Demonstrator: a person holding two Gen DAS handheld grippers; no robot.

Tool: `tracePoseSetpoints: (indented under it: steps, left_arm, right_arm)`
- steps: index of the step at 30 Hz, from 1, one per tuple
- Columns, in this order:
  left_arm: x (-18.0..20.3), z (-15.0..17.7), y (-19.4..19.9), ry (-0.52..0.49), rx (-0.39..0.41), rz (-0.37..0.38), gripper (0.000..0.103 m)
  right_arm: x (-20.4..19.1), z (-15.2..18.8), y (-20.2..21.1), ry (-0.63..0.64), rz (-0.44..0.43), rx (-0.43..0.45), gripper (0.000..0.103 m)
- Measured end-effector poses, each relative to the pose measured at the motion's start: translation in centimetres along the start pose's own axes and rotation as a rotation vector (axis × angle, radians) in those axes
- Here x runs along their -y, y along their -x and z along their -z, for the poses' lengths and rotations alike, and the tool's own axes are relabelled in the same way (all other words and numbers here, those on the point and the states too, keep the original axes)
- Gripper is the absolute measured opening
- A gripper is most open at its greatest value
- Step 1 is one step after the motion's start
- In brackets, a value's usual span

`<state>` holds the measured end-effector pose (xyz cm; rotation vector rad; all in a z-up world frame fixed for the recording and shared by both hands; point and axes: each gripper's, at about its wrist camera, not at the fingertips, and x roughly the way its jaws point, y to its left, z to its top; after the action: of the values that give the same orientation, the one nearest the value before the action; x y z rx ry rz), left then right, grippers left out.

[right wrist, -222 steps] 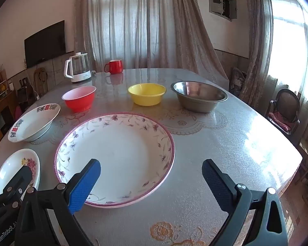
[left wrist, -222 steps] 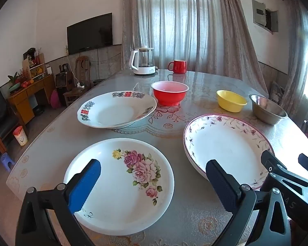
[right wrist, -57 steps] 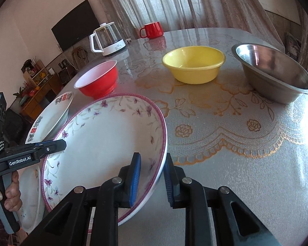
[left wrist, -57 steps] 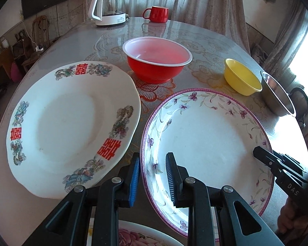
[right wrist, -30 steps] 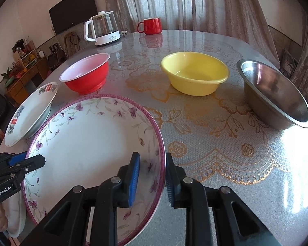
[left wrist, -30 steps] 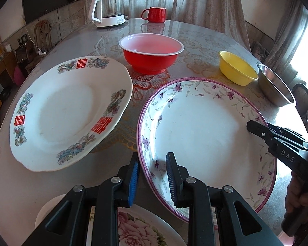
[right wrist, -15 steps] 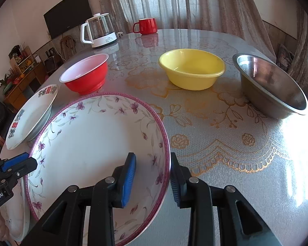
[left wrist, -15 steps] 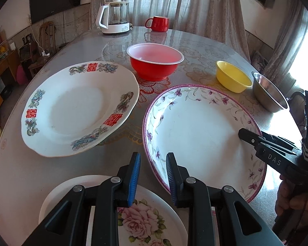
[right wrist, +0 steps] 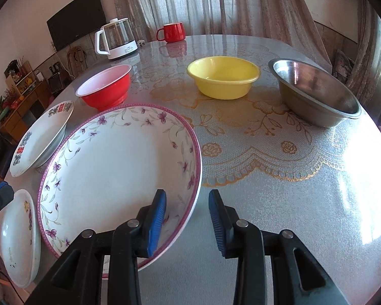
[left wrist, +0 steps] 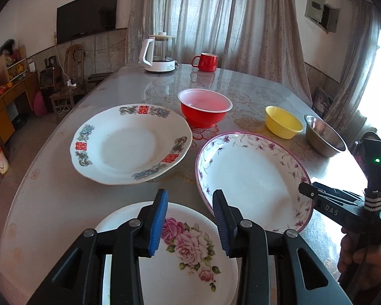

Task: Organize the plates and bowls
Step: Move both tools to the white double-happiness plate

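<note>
Purple-flowered plate (right wrist: pixel 119 167) is being left flat on the desk (right wrist: pixel 279 190), both tools just being opened: left tool (left wrist: pixel 190 218) empty over the rose plate (left wrist: pixel 185 261), right tool (right wrist: pixel 186 218) released, straddling its rim. Nothing's being stacked yet; bowls untouched.

Purple-vine plate (right wrist: pixel 109 162), pink-rose plate (left wrist: pixel 190 267), red bowl (left wrist: pixel 204 110), yellow bowl (right wrist: pixel 223 76)

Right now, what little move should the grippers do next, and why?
Probably draw the right hand-held gripper back off the purple-flower plate. Its jaws have just been opening, the plate's rim sits between them untouched, and the plate rests on the table. The left hand-held gripper is open, above the rose plate.
</note>
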<state>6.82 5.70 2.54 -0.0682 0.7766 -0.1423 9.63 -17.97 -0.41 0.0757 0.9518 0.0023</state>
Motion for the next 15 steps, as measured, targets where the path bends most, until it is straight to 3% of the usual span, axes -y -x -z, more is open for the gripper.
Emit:
tracePoseSetpoints:
  steps: [3, 6, 11, 15]
  left_arm:
    - [-1.2, 0.1, 0.6, 0.031, 0.011, -0.066, 0.039]
    - [-2.3, 0.4, 1.0, 0.053, 0.018, -0.084, 0.039]
    - [-3.4, 0.8, 1.6, 0.066, 0.033, -0.115, 0.042]
    - [-4.1, 1.0, 1.6, 0.082, 0.027, -0.12, 0.042]
  right_arm:
    - [-0.4, 0.3, 2.0, 0.02, 0.035, 0.059, 0.034]
    - [-1.5, 0.2, 3.8, 0.05, 0.036, 0.112, 0.034]
    - [-4.0, -0.4, 5.3, 0.103, -0.141, 0.138, 0.035]
    - [-6.7, -0.5, 5.2, 0.14, -0.301, 0.098, 0.035]
